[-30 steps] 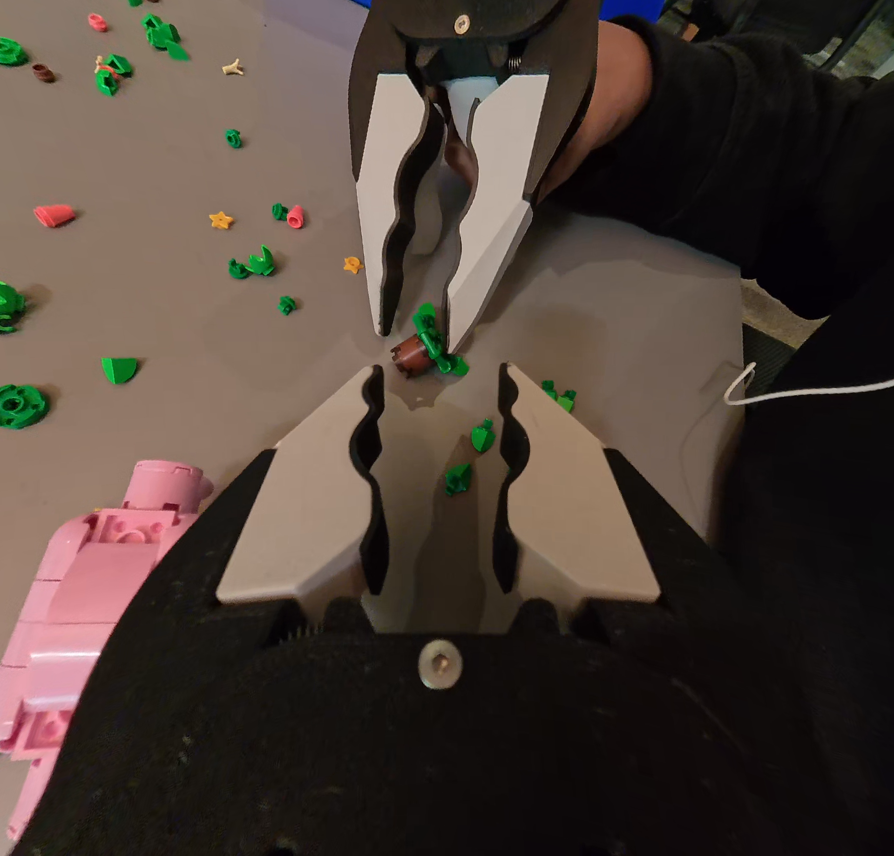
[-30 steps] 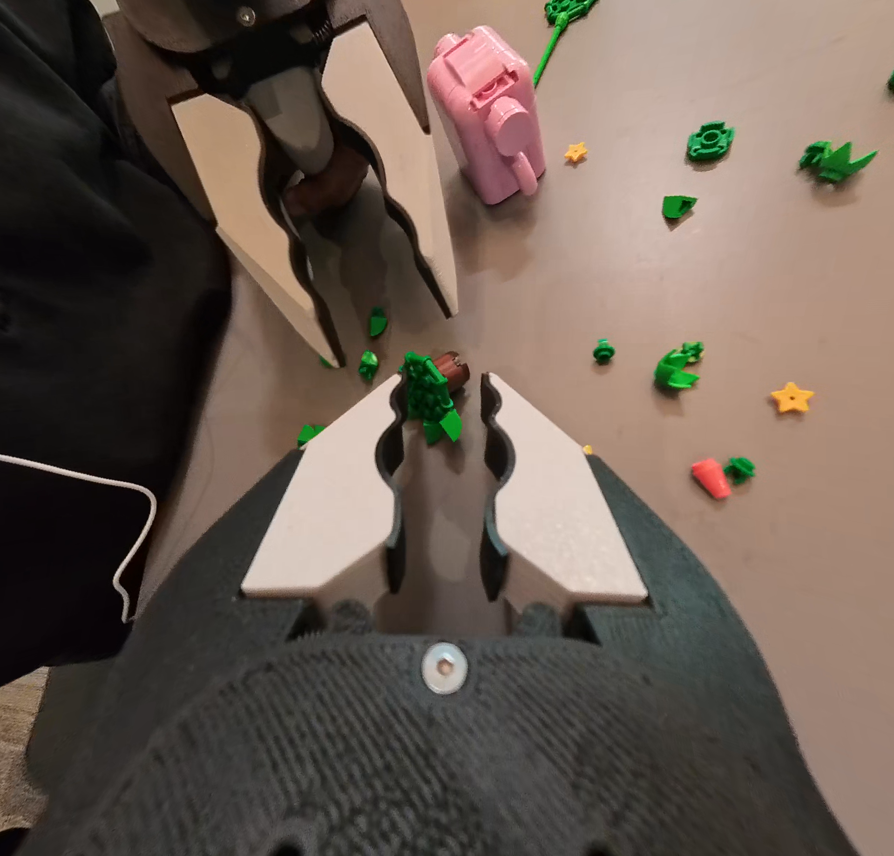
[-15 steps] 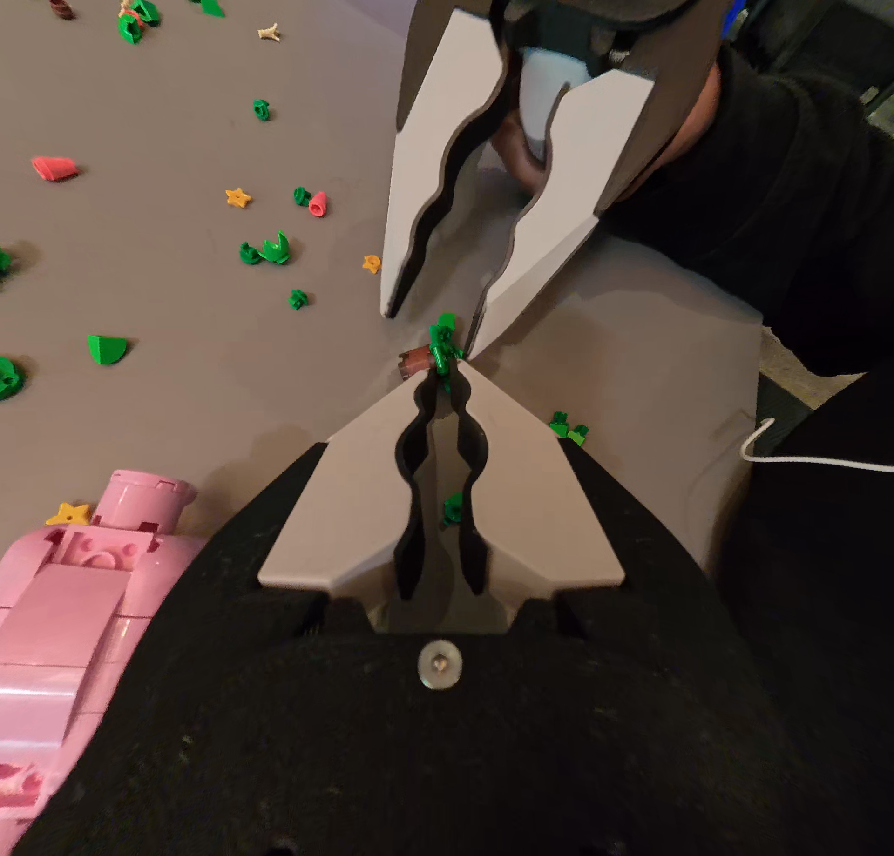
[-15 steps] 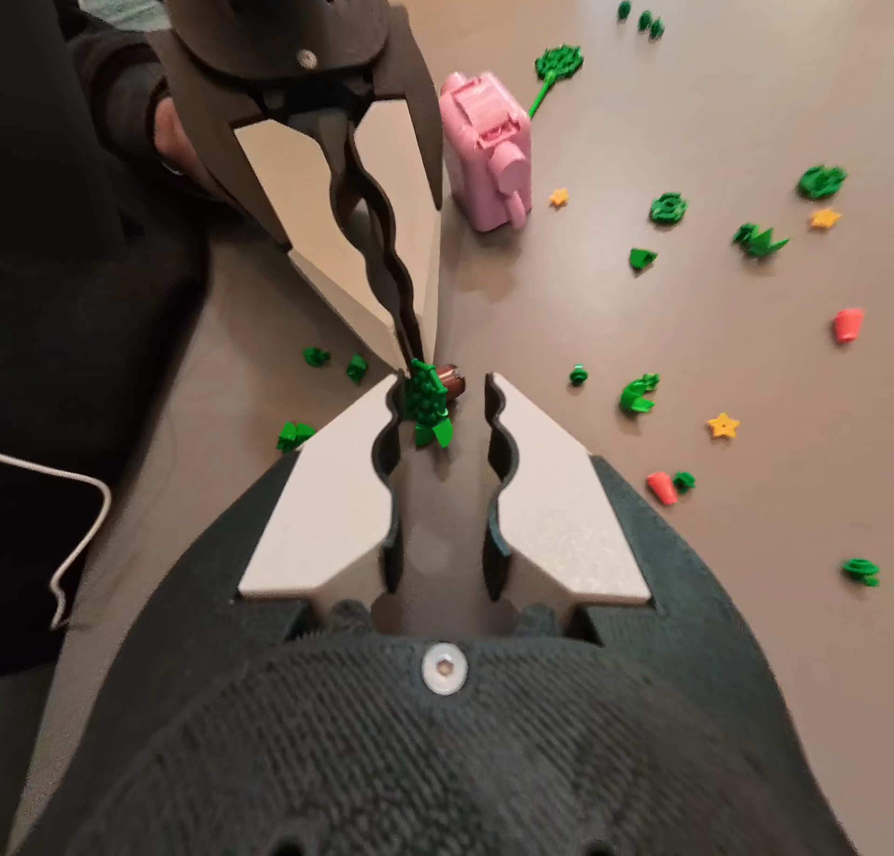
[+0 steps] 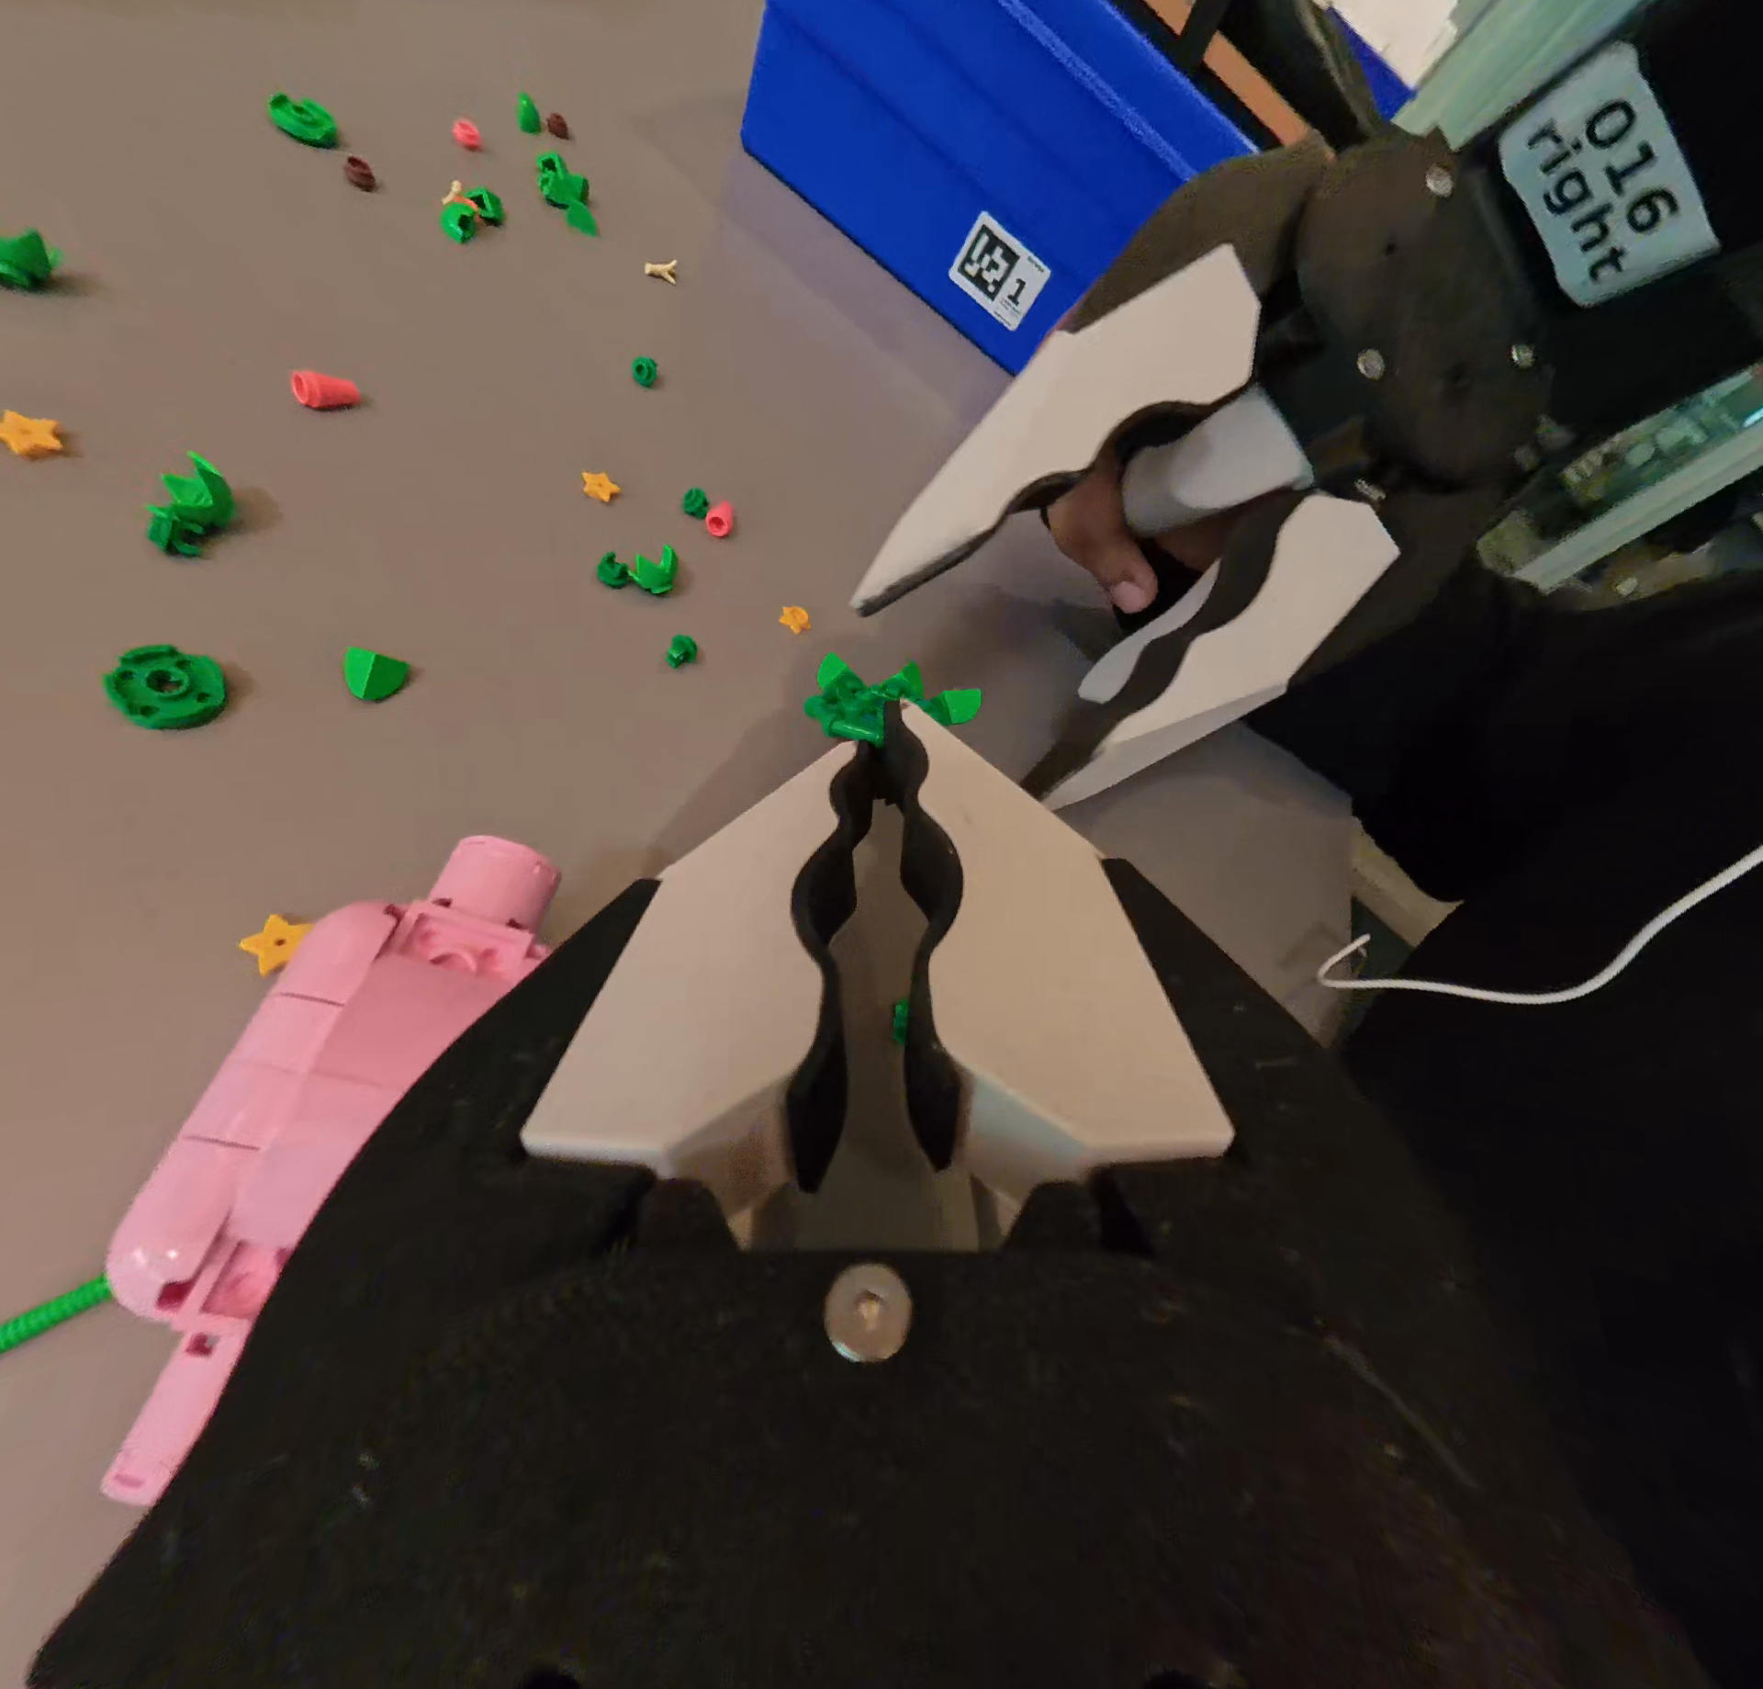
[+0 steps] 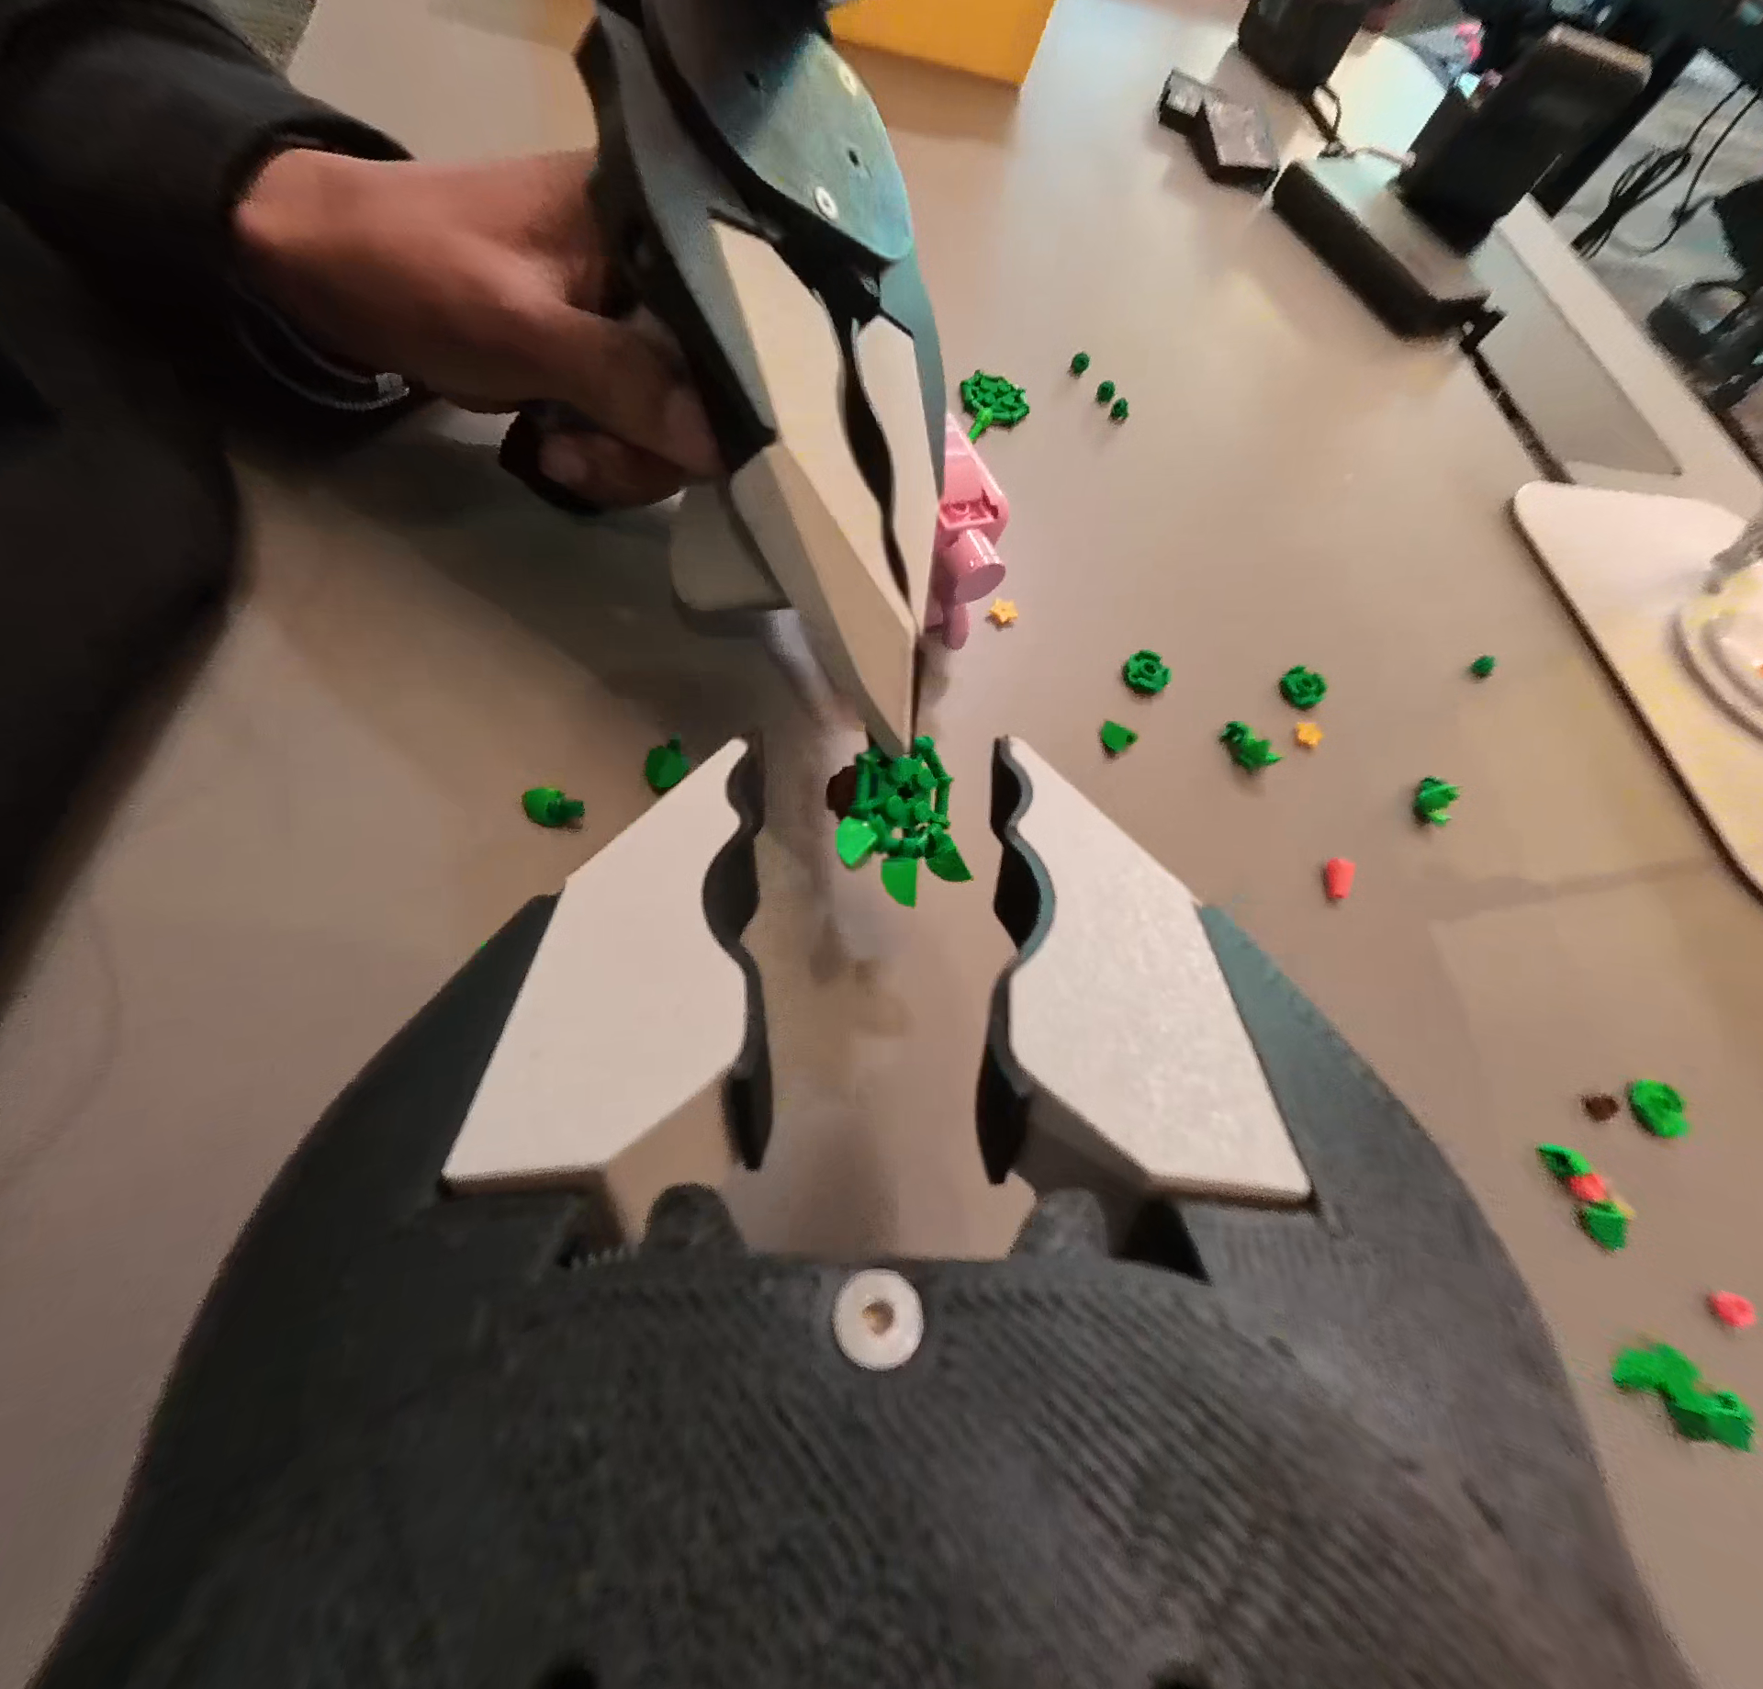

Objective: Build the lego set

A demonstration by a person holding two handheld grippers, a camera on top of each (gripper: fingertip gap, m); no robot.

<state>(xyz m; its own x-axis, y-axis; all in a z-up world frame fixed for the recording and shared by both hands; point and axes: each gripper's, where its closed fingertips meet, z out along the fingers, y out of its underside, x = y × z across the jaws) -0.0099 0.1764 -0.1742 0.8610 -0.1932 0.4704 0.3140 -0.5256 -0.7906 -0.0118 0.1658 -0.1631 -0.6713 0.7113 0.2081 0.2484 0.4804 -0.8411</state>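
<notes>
A green leafy piece [image 5: 859, 697] with a small brown part [image 6: 841, 789] on it is pinched in the tips of my left gripper [image 5: 882, 739], which is shut on it and holds it above the table. In the right wrist view the left gripper [image 6: 906, 737] comes down from above with the leafy piece [image 6: 897, 813] hanging at its tip. My right gripper [image 6: 870, 752] is open and empty, with its fingers on either side of the piece and not touching it. It also shows in the left wrist view [image 5: 944, 697]. A pink build [image 5: 315, 1071] lies on the table.
Several loose green, red, orange and brown pieces [image 5: 649, 573] lie scattered on the grey table [image 5: 477, 784]. A blue bin [image 5: 954, 116] stands at the far edge. The right wrist view shows a yellow box [image 6: 944, 11], a white board [image 6: 1641, 613] and black devices [image 6: 1336, 212]. Less than 4 cm separates the two grippers' tips.
My left gripper closed on the green leafy piece and lifted it off the table. My right gripper opened wider and drew back from the piece.
</notes>
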